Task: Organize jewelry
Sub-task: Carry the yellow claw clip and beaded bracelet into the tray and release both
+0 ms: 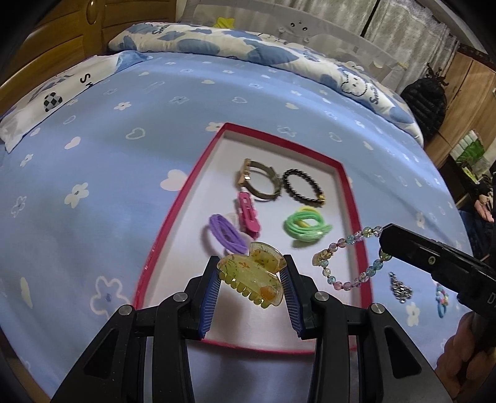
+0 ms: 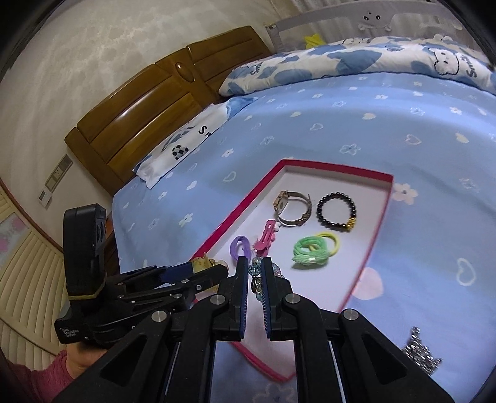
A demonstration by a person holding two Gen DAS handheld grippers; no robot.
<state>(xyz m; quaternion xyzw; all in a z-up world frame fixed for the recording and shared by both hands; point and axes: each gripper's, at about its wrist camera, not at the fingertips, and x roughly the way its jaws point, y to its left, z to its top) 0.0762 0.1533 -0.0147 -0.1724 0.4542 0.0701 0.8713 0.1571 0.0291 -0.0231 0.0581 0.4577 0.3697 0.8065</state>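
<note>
The right claw hides most of the beaded bracelet in its own view. A rhinestone piece there is blurred. The left claw covers much of the yellow hair clip.

A home bedroom. A bed fills most of both views, spread with a blue sheet printed with white flowers and hearts. A folded quilt with blue cartoon patches lies along its far side, a pillow sits by the wooden headboard, and a padded bed rail stands behind. Pale curtains and wooden cupboards line the walls.
</note>
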